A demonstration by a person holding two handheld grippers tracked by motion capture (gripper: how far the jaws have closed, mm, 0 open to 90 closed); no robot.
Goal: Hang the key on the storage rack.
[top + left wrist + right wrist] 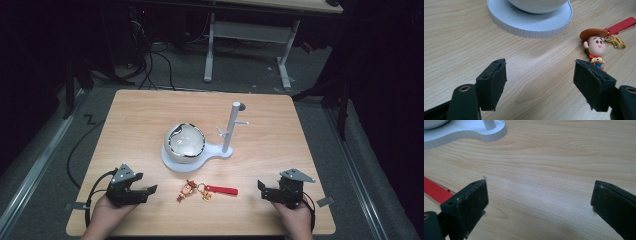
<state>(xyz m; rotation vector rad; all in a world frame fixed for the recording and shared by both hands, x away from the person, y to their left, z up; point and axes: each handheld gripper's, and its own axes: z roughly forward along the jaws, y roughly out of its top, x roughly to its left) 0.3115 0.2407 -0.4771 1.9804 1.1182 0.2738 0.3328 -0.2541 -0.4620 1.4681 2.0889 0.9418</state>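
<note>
Wood-grain table (150, 115): a cowboy-figure keychain (188, 190) with red strap (221, 190) lies between the left gripper (145, 191) and right gripper (264, 189), just before a white peg stand (231, 127). Both sets of fingers gape wide, holding nothing. The approach appears barely begun; next, one gripper must close on the keychain.

High view: overhead, facing forward and down on whole table (150, 110). Gripper views — low, close to the wood, both catching white stand base (529, 25) and red strap (434, 191).
</note>
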